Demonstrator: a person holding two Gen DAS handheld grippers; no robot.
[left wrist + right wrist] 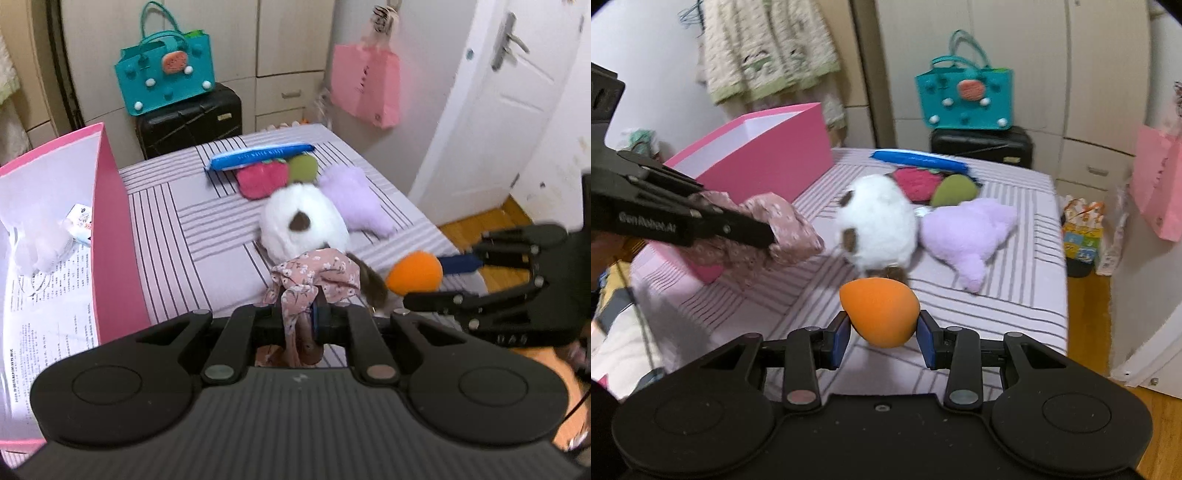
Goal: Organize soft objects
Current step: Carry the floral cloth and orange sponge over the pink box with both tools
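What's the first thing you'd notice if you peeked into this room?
Probably the bright orange sponge, squeezed in the right tool just above the striped bed. Next, the flowery pink scrunchie pinched in the left tool, near the big pink box. Behind them, a fluffy white plush lies mid-bed beside a purple plush.

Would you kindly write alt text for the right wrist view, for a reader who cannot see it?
The right gripper holds an orange egg-shaped sponge between its blue-padded fingers above a striped bed. At left, the left gripper clamps a pink floral cloth beside an open pink box; a white plush and a purple plush lie beyond.
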